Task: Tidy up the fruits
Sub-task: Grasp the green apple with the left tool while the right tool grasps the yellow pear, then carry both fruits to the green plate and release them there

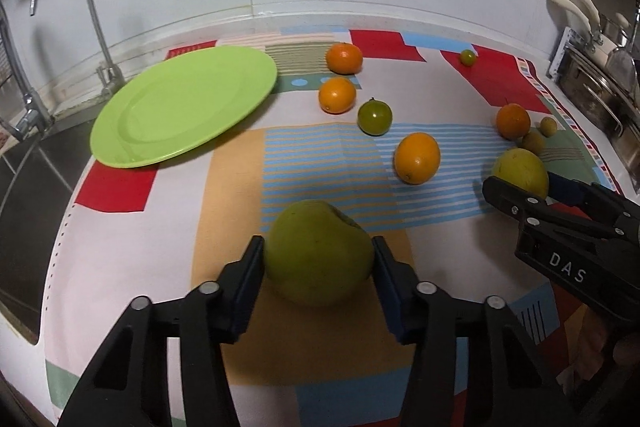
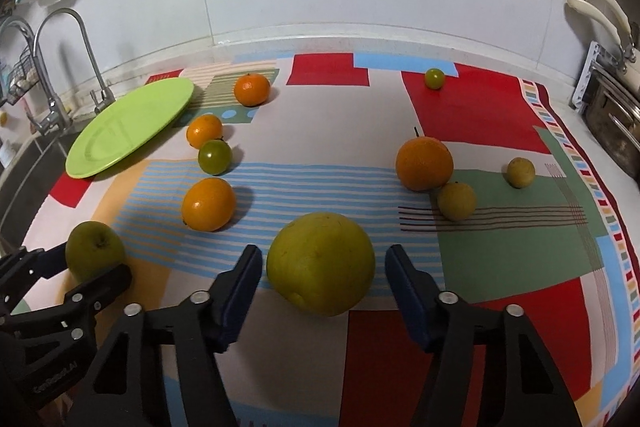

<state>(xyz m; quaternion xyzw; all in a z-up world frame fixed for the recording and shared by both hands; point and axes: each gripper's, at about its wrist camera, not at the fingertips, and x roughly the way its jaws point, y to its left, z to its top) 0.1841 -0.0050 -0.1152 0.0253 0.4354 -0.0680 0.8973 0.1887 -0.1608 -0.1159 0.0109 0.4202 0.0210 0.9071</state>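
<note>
While the green plate [image 1: 182, 105] at ten o'clock on the table [image 1: 120, 247] holds nothing, all fruit lies on the patterned cloth [image 1: 328, 155]. Left claw [image 1: 318, 263] pinches the green apple [image 1: 318, 253]. Right claw [image 2: 324, 267] stands spread around the yellow citrus [image 2: 320, 263], pads apart from it.

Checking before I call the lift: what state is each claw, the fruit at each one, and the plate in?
left claw: shut on the green apple.
green apple: gripped, resting on the tablecloth.
right claw: open, pads clear of the fruit.
yellow-green citrus: between the open pads, not gripped, on the tablecloth.
green plate: empty.
</note>
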